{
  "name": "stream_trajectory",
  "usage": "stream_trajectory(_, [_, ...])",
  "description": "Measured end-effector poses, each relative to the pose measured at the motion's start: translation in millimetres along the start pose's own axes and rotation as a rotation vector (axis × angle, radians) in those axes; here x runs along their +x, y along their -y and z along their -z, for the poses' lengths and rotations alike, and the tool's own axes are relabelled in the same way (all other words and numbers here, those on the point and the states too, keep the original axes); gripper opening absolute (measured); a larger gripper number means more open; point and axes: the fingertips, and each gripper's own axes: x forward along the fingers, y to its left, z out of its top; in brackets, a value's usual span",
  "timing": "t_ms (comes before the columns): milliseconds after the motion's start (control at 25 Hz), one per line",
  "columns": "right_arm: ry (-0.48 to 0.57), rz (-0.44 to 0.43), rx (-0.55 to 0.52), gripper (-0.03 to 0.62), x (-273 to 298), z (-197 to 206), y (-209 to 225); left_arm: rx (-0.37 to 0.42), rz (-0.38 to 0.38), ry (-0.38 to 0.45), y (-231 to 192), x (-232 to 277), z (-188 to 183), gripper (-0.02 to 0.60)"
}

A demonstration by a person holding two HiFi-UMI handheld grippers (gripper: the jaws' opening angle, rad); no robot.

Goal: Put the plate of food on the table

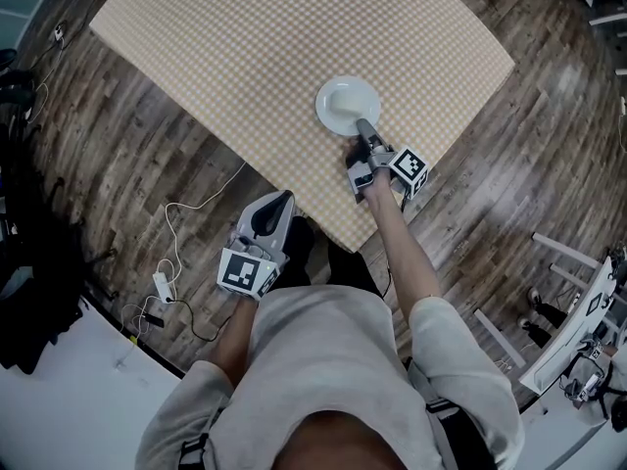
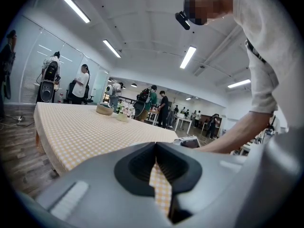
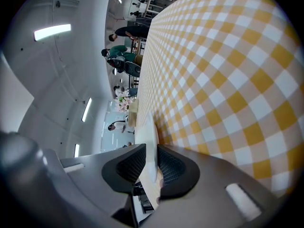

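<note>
One white plate (image 1: 348,106) on checked table (image 1: 245,47)

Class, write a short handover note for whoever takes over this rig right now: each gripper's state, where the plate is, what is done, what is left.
Left gripper: shut, empty, held off the table's near edge.
Right gripper: open, with the plate's rim between its jaws; the pads seem not to press.
Plate: flat on the table's checked cloth, near the corner.
Done: plate set down.
Left: probably just draw the right gripper back off the rim without dragging the plate.
</note>
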Motion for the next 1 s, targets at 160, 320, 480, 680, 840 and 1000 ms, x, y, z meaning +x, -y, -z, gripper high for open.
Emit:
stream_trajectory(160, [-0.005,0.004,0.008,0.117,-4,2,0,-0.001,0.002,0.002,2,-2,1,0.011])
stream_trajectory(320, [-0.038,-0.009,-0.081,0.166,0,5,-9,-0.003,-0.001,-0.001,2,-2,3,0.011])
stream_trajectory(480, [-0.079,0.033,-0.239,0.183,3,9,-15,-0.011,-0.003,-0.002,-2,-4,4,0.011])
stream_trajectory(680, [-0.107,0.102,-0.384,0.181,5,7,-17,-0.013,0.005,-0.013,-3,-1,7,0.010])
stream_trajectory(840, [-0.151,0.188,-0.488,0.189,4,12,-12,-0.015,0.009,-0.007,-2,-1,6,0.011])
stream_trajectory(1000, [-0.211,0.240,-0.563,0.193,4,19,-6,-0.021,0.009,-0.009,-4,-3,8,0.011])
